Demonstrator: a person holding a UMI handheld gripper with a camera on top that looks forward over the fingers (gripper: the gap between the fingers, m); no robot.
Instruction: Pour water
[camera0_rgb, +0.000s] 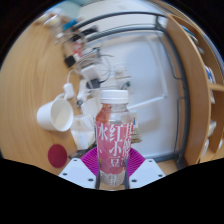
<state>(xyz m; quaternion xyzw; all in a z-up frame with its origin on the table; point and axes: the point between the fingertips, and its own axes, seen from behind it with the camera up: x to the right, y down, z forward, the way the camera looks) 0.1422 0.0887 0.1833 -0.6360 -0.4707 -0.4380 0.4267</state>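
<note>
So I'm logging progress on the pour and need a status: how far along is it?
Done: the gripper has the bottle between its fingers, pads against its sides, apparently gripped. In hand: the bottle stands upright, not tilted, and its white cap looks still on. Left: opening it, carrying it to the white cup beside it, and pouring; whether the cup holds water can't be seen.

This looks like a lab or workshop test setup more than a home. The wooden bench (30, 70) ahead of the gripper carries a white board (140, 70) framed by dark metal rails (185, 90). Beyond, at the far end, small devices and cables (85, 55) lie in a loose clutter, though I cannot tell what they are.
</note>
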